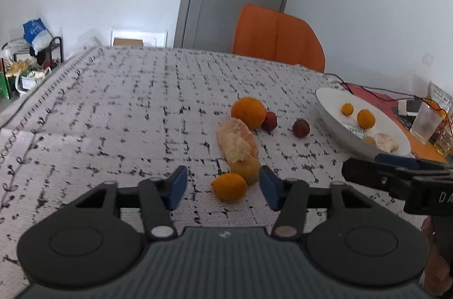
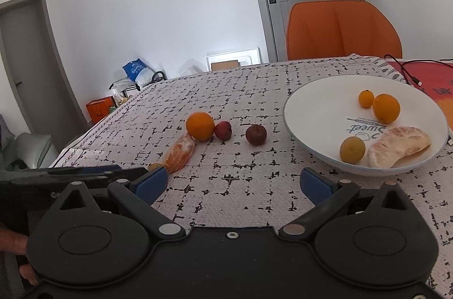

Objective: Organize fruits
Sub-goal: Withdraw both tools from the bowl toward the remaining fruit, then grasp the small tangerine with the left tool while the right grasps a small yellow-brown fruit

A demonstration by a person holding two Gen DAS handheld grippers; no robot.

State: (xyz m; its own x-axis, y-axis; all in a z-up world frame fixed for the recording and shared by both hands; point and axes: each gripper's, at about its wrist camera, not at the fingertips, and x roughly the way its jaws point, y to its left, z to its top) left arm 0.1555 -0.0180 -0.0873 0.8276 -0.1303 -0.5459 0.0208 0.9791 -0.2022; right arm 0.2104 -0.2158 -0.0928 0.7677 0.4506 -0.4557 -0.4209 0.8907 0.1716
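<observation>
My left gripper (image 1: 223, 187) is open, its blue pads either side of a small orange (image 1: 229, 186) and a yellowish fruit (image 1: 247, 168) on the tablecloth. Beyond lie a peeled citrus piece (image 1: 237, 140), a large orange (image 1: 248, 112) and two dark red fruits (image 1: 301, 128). My right gripper (image 2: 232, 185) is open and empty above bare cloth. The white plate (image 2: 300, 112) holds two oranges (image 2: 385, 108), a yellow fruit (image 2: 352, 149) and a peeled citrus piece (image 2: 396, 146). The plate also shows in the left wrist view (image 1: 331, 100).
An orange chair (image 1: 277, 37) stands behind the table's far edge. A black cable (image 2: 405, 71) runs over the red mat at the back right. A plastic cup (image 1: 426, 122) and small items stand right of the plate. The right gripper's body (image 1: 396, 180) lies just right of my left one.
</observation>
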